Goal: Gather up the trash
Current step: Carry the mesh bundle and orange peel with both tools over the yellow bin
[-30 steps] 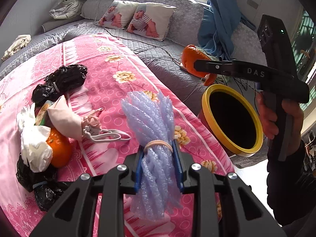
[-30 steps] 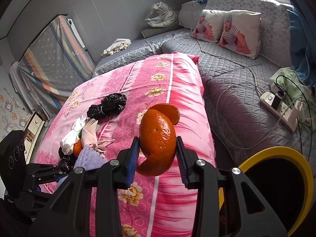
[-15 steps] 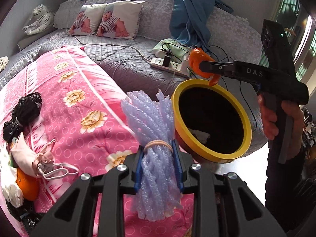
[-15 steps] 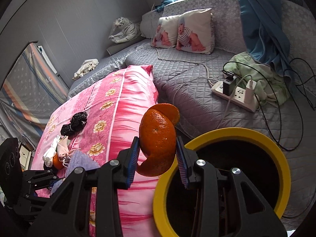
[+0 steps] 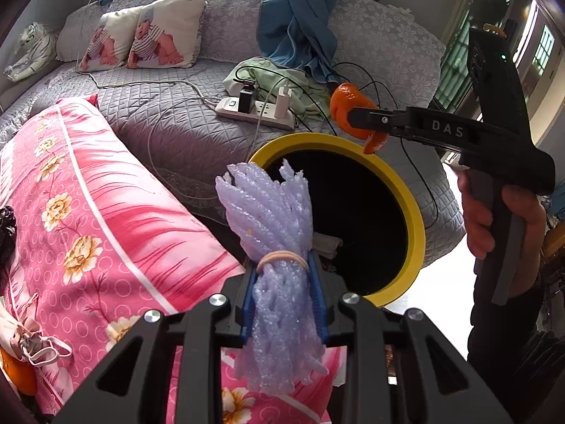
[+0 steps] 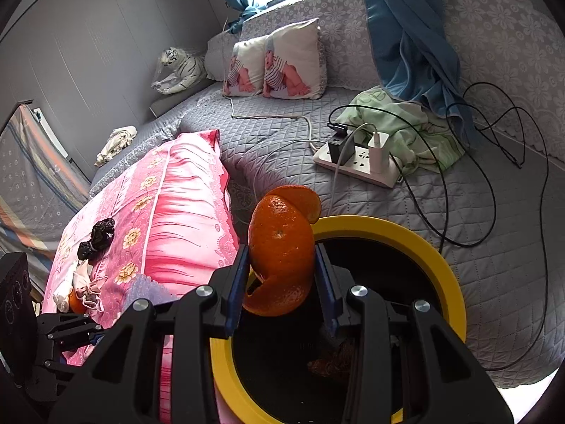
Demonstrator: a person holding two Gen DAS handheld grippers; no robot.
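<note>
My left gripper (image 5: 284, 295) is shut on a lilac foam net bundle (image 5: 272, 233) tied with a rubber band, held over the near-left rim of the yellow-rimmed bin (image 5: 413, 208). My right gripper (image 6: 280, 275) is shut on an orange peel (image 6: 282, 243), which hangs over the bin (image 6: 448, 275). From the left wrist view the right gripper (image 5: 353, 120) with the peel (image 5: 344, 104) sits above the bin's far rim, held by a hand (image 5: 494, 212). Some scraps lie at the bin's bottom. More trash, a black bag (image 6: 99, 236) and white wads (image 6: 76, 282), lies on the pink quilt (image 6: 169, 205).
A grey quilted bed (image 6: 476, 247) lies behind the bin with a white power strip (image 6: 356, 166), chargers and black cables (image 6: 491, 212). A green cloth (image 6: 406, 123), blue curtain (image 6: 406, 35), two printed pillows (image 6: 279, 60) and a toy tiger (image 6: 180, 67) are farther back.
Both grippers swung right from over the pink quilt to over the bin, each keeping its load. The trash pile slid to the left edge of the views.
</note>
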